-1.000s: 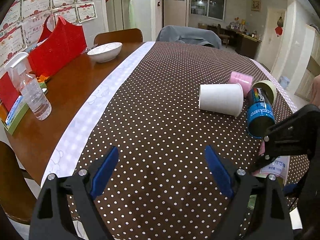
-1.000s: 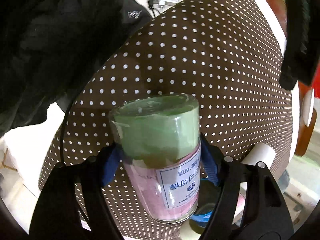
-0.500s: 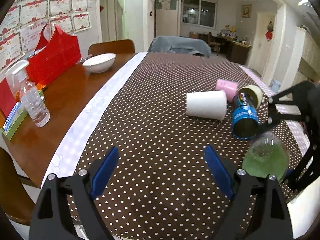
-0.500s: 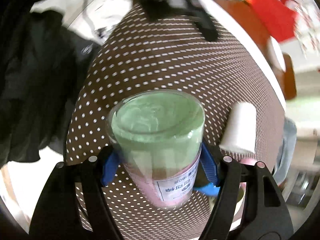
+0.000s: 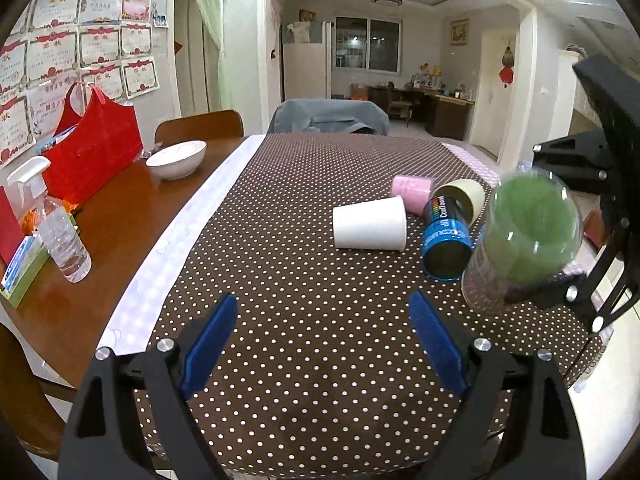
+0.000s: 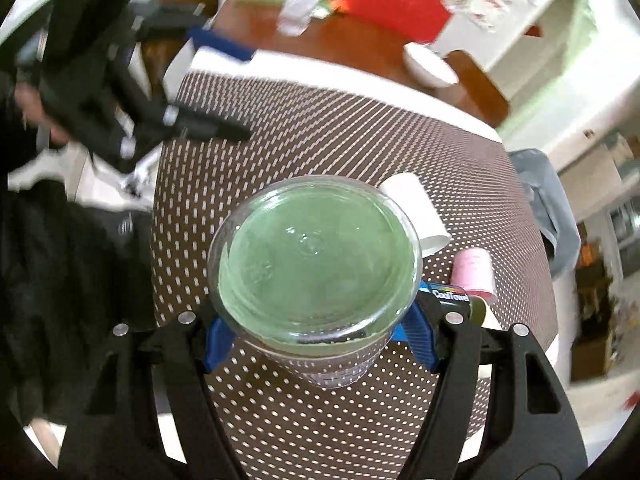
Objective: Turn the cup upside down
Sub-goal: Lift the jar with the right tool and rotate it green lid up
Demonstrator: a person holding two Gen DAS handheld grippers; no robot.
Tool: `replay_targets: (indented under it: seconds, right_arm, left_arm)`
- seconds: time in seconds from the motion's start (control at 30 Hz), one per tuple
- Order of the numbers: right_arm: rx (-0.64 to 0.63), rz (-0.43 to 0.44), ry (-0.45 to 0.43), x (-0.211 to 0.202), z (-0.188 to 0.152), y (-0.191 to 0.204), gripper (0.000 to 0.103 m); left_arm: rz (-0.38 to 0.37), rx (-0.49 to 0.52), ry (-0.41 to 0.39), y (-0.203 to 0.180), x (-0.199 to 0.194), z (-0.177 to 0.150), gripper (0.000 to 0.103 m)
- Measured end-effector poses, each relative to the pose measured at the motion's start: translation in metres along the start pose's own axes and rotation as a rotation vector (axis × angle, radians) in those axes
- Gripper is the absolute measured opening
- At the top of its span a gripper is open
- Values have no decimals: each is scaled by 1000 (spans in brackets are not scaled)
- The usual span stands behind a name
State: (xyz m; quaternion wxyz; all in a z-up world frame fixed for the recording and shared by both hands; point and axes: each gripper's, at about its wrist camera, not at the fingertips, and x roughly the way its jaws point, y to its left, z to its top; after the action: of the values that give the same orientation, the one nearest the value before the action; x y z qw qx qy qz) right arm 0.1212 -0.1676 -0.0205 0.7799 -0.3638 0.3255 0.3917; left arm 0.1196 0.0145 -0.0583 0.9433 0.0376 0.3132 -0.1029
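The room is a lived-in dining space: certificates papered across the wall at ten o'clock in the left wrist view, a ceiling light at twelve, a fridge and a window beyond. Below it the round worktop (image 5: 120,220) fills most of the frame, its bare wood showing at nine o'clock and the rest under a brown polka-dot cloth (image 5: 304,280). On the wood sit a red bag (image 5: 96,148), a white bowl (image 5: 178,159) and a spray bottle (image 5: 60,236). On the cloth at about two o'clock lie a white paper cup (image 5: 370,224), a blue can (image 5: 446,240), a pink cup (image 5: 412,193) and a beige cup (image 5: 464,197), all on their sides. The task's clear cup (image 6: 316,264), green and pink inside, is off the cloth at three o'clock in the left view, clamped by the right tongs (image 6: 318,334) across its wall, its green-backed flat end turned to the right camera. By my reading the turn is partway: the cup is lifted and tilted, with the rest of the rotation and the setting-down rim-first left to do. The left tongs (image 5: 322,340) hang spread wide at six o'clock, holding nothing.
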Motion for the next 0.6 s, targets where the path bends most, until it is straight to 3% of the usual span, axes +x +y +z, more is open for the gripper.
replay_targets:
  seconds: [0.33,0.6]
  right_arm:
    - [552,-48,-353,-34,-26,-29,69]
    - [767,-133,-435,-22,-50,-11,69]
  left_arm:
    - [-35,26,-50,-10,-18,-1,86]
    - [-42,42,-78,-14,-31,-9,86]
